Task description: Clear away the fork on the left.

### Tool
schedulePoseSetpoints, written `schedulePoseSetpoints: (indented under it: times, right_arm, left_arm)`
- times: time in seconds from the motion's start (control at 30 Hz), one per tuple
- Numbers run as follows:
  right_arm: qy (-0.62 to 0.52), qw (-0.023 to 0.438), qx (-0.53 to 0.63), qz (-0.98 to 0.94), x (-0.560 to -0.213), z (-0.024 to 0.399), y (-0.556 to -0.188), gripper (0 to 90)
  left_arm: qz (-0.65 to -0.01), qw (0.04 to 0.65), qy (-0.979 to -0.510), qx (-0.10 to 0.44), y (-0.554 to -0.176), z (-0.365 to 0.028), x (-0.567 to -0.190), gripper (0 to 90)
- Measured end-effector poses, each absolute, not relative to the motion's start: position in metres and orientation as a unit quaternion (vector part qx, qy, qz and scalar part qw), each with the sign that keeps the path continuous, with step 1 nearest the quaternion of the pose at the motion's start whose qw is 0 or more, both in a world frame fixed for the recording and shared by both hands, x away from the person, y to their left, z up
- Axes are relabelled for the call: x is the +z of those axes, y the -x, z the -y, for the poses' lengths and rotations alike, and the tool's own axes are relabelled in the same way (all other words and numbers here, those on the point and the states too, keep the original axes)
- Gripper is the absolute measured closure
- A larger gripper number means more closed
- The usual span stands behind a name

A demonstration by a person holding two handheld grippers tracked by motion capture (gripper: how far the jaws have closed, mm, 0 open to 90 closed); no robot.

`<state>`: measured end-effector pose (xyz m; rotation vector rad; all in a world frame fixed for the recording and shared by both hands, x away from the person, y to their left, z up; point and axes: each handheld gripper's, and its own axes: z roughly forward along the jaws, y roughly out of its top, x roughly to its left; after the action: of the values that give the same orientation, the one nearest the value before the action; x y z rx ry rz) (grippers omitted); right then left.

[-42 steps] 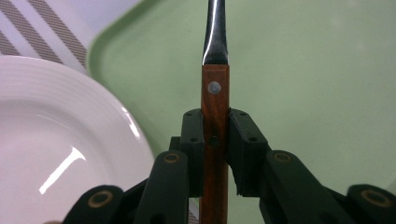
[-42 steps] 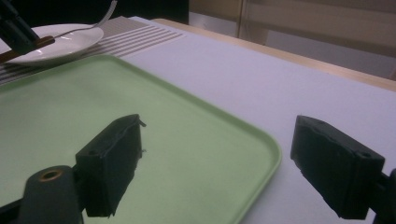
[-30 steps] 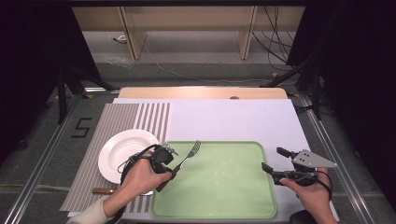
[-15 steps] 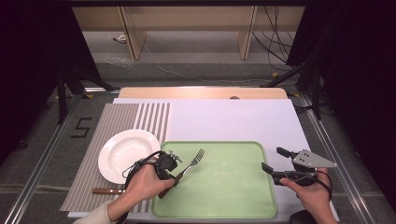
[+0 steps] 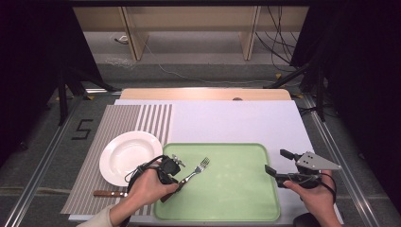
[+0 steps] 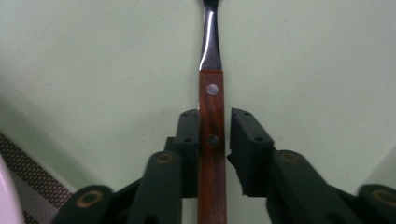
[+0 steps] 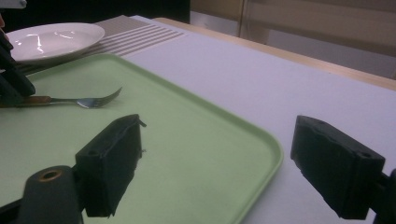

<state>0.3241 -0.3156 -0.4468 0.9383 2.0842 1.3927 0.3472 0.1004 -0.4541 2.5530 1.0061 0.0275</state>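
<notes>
A fork (image 5: 195, 172) with a wooden handle lies on the green tray (image 5: 236, 194), tines pointing away to the right. My left gripper (image 5: 178, 182) is at the tray's near left corner. In the left gripper view its jaws straddle the fork's handle (image 6: 211, 100). They have just been opening: one pad (image 6: 188, 135) lies against the wood and a thin gap shows at the other, so my left gripper (image 6: 215, 135) is open. My right gripper (image 5: 276, 161) hovers open over the tray's right edge, nothing between its pads (image 7: 116, 149). The fork (image 7: 88, 100) lies far to its left.
A white plate (image 5: 130, 156) sits on the striped placemat (image 5: 118, 123) left of the tray. A wooden-handled knife (image 5: 106, 193) lies below the plate. A white mat (image 5: 236, 123) covers the table behind the tray (image 7: 187, 140). The plate (image 7: 51, 39) is past the tray's far corner.
The fork has shifted slightly to the right and toward me with the left gripper and now rests on the tray. The right gripper has stayed put.
</notes>
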Motion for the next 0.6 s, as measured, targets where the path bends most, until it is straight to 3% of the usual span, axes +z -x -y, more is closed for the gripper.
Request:
schedulePoseSetpoints:
  times: [0.2, 0.27, 0.3, 0.33, 0.37, 0.4, 0.43, 0.5, 0.53, 0.6]
  right_arm:
    - [-0.342, 0.231, 0.506, -0.758, -0.447, 0.316, -0.324, 17.4]
    - [-0.341, 0.23, 0.506, -0.758, -0.447, 0.316, -0.324, 17.5]
    - [-0.341, 0.23, 0.506, -0.758, -0.447, 0.315, -0.324, 17.5]
    - [-0.341, 0.231, 0.505, -0.759, -0.447, 0.315, -0.324, 17.5]
    - [-0.341, 0.231, 0.505, -0.759, -0.447, 0.315, -0.324, 17.5]
    - [-0.341, 0.231, 0.505, -0.759, -0.447, 0.315, -0.324, 17.4]
    - [-0.341, 0.231, 0.505, -0.759, -0.447, 0.315, -0.324, 17.5]
    - [-0.341, 0.231, 0.504, -0.759, -0.447, 0.315, -0.324, 17.5]
    - [-0.342, 0.231, 0.504, -0.759, -0.447, 0.315, -0.324, 17.5]
    - [-0.341, 0.231, 0.505, -0.758, -0.447, 0.315, -0.324, 17.4]
  left_arm:
    - [-0.342, 0.224, -0.912, 0.015, -0.347, -0.113, -0.446, 69.9]
    - [-0.232, 0.217, -0.947, 0.033, -0.362, -0.123, -0.445, 78.8]
    - [-0.132, 0.195, -0.969, 0.079, -0.376, -0.128, -0.441, 81.9]
    - [-0.099, 0.186, -0.972, 0.1, -0.38, -0.13, -0.439, 86.2]
    - [-0.093, 0.183, -0.973, 0.101, -0.381, -0.131, -0.44, 88.5]
    - [-0.359, 0.203, -0.91, 0.047, -0.342, -0.123, -0.448, 89.4]
    - [-0.256, 0.202, -0.945, 0.032, -0.356, -0.129, -0.45, 89.6]
    - [-0.137, 0.173, -0.971, 0.087, -0.373, -0.133, -0.447, 89.6]
    - [-0.117, 0.164, -0.974, 0.106, -0.376, -0.133, -0.447, 89.7]
    - [-0.146, 0.162, -0.971, 0.099, -0.37, -0.132, -0.449, 89.7]
